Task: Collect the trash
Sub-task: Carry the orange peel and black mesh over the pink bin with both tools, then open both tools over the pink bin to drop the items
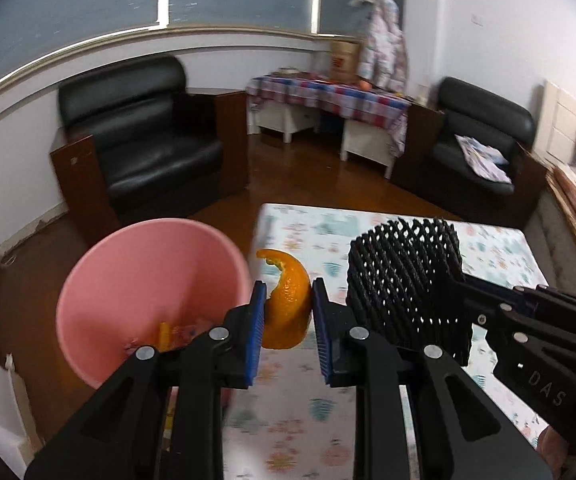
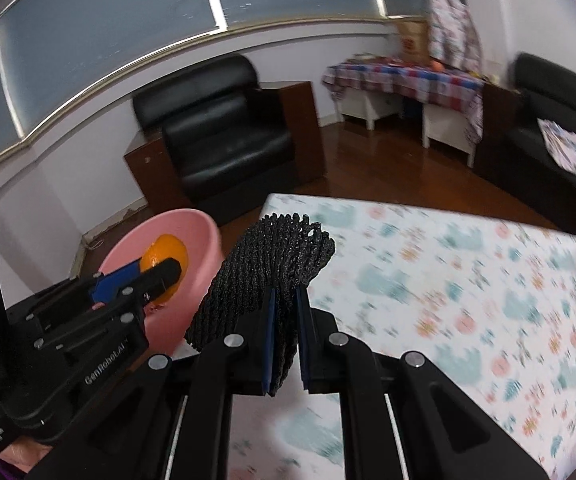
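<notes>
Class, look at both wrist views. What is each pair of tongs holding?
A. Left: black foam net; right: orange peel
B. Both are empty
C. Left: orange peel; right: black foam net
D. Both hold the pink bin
C: the left tongs pinch the orange peel beside the pink bin, while the right tongs clamp the black foam net above the patterned table.

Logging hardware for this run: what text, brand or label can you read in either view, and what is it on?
"DAS": on the body of the right tongs, seen from the left wrist; it may run on out of sight.
"GenRobot.AI": on the body of the left tongs, seen from the right wrist.
Small white label low on the left tongs' body: too small to read.
Red print on the brown box by the far wall: too blurred to read.
</notes>
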`<state>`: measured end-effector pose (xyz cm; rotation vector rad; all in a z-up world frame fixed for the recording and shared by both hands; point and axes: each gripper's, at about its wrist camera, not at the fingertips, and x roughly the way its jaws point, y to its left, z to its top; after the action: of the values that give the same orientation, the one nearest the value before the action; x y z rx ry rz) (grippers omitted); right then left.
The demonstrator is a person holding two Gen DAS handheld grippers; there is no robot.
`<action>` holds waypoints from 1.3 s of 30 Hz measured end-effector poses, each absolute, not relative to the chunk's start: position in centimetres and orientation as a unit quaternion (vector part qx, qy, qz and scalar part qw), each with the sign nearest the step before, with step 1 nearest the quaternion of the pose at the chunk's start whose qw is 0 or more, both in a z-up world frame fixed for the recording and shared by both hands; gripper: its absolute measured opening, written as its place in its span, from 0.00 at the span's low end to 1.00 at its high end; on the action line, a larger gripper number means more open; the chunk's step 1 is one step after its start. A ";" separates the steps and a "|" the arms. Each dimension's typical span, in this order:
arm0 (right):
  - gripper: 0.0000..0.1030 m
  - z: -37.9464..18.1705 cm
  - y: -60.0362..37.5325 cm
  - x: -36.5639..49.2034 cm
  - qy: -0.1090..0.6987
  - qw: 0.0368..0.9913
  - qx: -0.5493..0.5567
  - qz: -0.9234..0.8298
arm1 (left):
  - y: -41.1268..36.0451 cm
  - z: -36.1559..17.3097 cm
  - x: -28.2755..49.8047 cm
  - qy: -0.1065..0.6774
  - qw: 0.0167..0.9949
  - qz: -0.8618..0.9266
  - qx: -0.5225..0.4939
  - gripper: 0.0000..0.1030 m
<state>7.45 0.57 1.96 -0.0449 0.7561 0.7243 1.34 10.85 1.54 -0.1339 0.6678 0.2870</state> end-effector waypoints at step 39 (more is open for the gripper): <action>0.20 -1.1 19.6 6.4 0.350 0.839 -0.127 0.397 | 27.0 -1.7 -3.3 0.334 0.903 0.188 -0.195 0.33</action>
<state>6.41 19.56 -1.07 -0.2694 0.7413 0.8394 -3.27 26.99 -1.73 -0.4041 0.6905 0.3888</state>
